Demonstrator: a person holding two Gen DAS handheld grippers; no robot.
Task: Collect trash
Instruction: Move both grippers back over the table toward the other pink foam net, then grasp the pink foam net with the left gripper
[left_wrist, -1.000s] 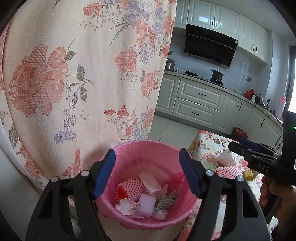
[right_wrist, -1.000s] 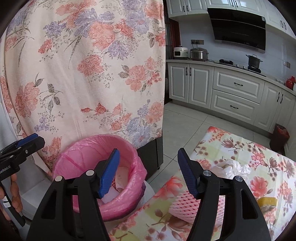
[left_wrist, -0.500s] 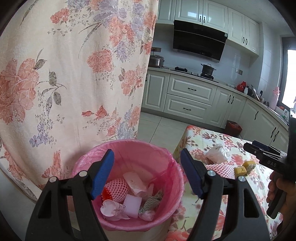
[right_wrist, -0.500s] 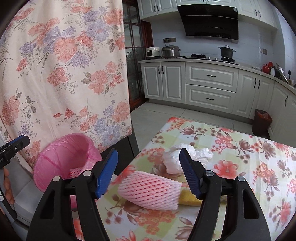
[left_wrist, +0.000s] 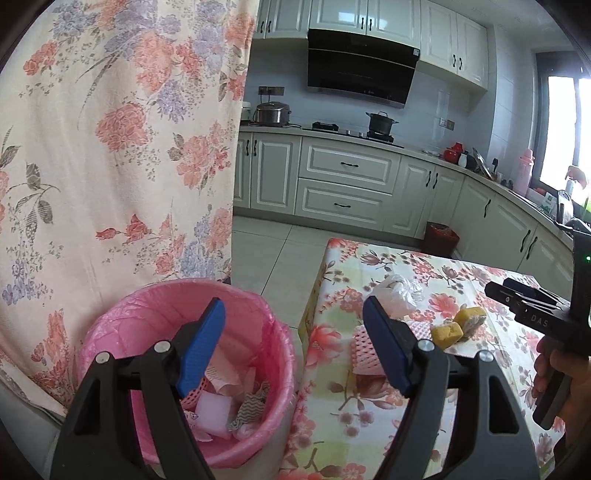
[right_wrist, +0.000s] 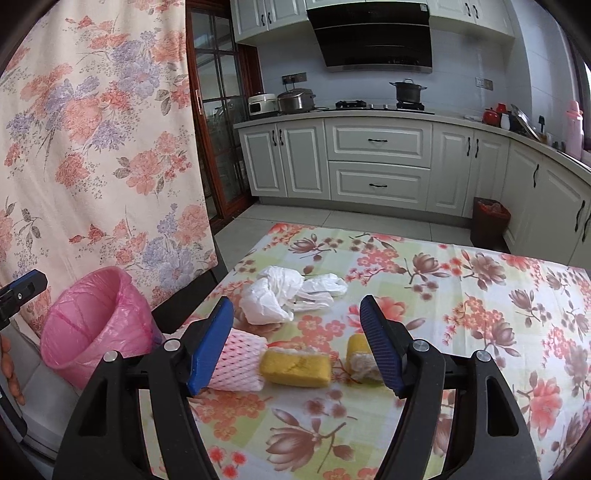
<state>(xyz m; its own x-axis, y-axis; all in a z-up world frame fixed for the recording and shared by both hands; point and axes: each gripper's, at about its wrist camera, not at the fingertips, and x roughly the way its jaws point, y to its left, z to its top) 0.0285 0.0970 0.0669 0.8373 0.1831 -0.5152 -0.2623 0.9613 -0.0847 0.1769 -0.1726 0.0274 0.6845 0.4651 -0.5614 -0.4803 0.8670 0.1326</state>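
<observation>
Step in hand: next pickup. The right gripper (right_wrist: 297, 341), fingers released and empty, faces the foam fruit net (right_wrist: 236, 365) near the table's left edge; closing on it likely follows.

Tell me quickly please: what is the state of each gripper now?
Left gripper: jaws open, holding nothing, above the pink bin.
Right gripper: jaws open, holding nothing, over the yellow sponge.
</observation>
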